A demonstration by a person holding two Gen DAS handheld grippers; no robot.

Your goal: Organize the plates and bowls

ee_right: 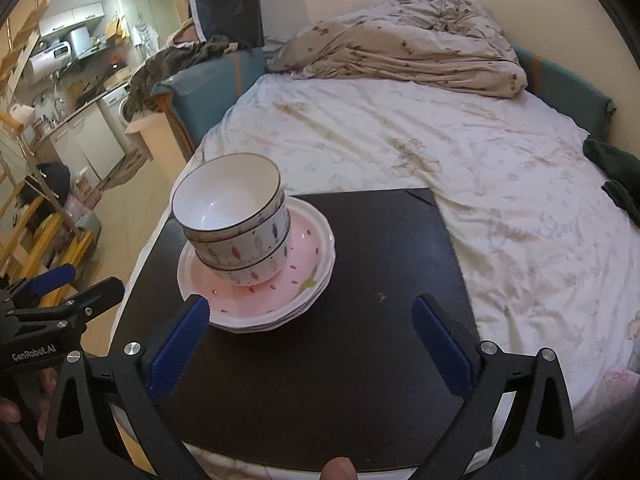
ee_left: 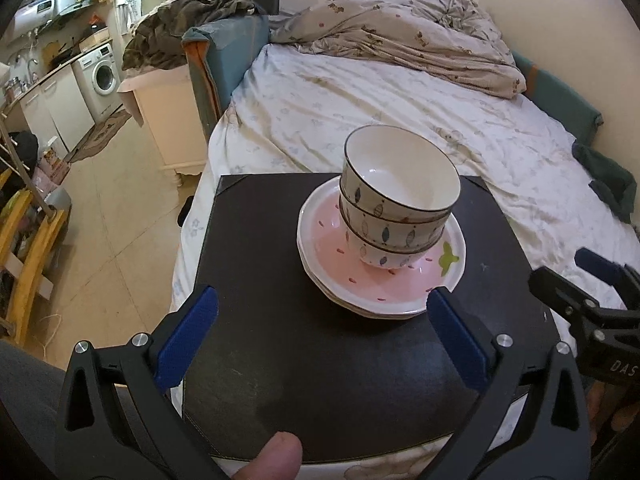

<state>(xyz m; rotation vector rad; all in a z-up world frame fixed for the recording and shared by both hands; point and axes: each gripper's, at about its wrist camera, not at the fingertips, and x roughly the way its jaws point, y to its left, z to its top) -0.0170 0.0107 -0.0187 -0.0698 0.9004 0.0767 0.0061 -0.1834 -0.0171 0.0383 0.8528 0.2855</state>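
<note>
Since the three bowls [ee_left: 394, 204] already sat nested on the pink plates [ee_left: 360, 280] on the black board [ee_left: 280, 352] on the bed, the stacking looked nearly done, and both the left gripper [ee_left: 322, 340] and right gripper [ee_right: 310, 346] hung wide open, holding nothing, probably ready to back away.

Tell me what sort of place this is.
Probably a small studio flat: a bed with a rumpled quilt shares the room with a washing machine and kitchen counter. The stacked bowls sit on plates on a black board.
</note>
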